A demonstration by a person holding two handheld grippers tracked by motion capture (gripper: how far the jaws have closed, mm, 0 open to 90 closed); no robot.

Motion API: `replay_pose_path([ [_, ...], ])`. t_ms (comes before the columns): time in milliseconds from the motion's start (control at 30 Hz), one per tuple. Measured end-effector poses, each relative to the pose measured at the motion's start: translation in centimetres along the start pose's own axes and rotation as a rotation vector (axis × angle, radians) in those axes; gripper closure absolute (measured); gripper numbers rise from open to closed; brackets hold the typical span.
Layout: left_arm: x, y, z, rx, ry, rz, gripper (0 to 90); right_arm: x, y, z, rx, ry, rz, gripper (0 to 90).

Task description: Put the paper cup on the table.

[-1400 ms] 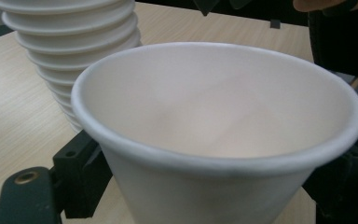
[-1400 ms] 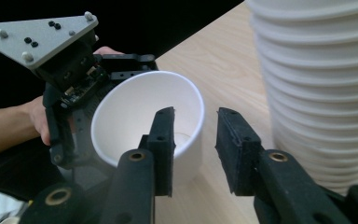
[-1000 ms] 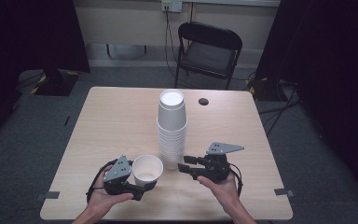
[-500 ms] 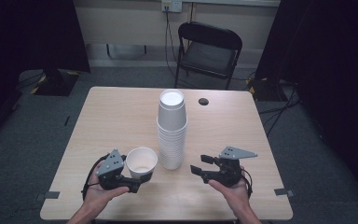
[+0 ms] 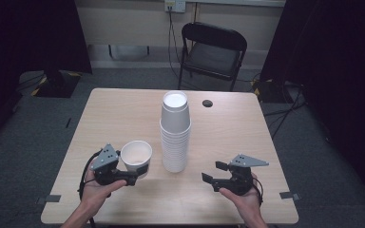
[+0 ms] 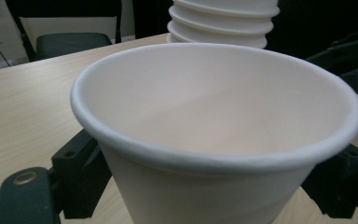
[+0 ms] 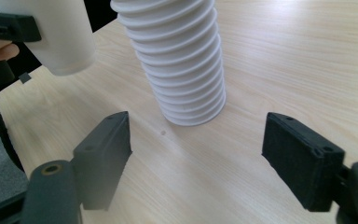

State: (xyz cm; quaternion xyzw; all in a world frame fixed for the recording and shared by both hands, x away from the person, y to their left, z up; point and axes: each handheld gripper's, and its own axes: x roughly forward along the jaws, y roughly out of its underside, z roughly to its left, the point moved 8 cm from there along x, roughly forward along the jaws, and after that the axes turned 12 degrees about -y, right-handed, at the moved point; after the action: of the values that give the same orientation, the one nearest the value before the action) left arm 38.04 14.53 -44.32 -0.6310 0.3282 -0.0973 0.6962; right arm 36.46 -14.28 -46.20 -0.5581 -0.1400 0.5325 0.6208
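Now | cup [image 5: 136, 156]: plain white, rolled rim, upright, mouth up, clamped in left tongs [image 5: 138, 175], just left of stack [image 5: 175, 133], over desk [image 5: 104, 114] | right tongs [image 5: 213, 173]: wide apart, just been opening, nothing between, right of stack

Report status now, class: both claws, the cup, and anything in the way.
Left claw shut on single white cup, upright. Right claw empty, jaws just opened wide, facing the cup stack. Nothing between right claw and stack.
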Motion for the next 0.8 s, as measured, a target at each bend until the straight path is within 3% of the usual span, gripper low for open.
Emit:
replay_pose_path([
  [367, 1.2, -0.1, 1.1, 0.017, -0.044, 0.003, 14.4, -1.4, 0.8, -1.1, -0.016, 0.067, 0.021, 18.5],
  [567, 2.2, -0.6, 2.8, -0.003, -0.098, 0.005, 14.5, -1.5, 1.2, -1.4, -0.002, 0.074, 0.009, 19.1],
  [800, 3.2, -1.1, 4.3, -0.01, -0.128, -0.003, 14.5, -1.2, 1.5, -1.4, -0.004, 0.076, 0.022, 20.6],
])
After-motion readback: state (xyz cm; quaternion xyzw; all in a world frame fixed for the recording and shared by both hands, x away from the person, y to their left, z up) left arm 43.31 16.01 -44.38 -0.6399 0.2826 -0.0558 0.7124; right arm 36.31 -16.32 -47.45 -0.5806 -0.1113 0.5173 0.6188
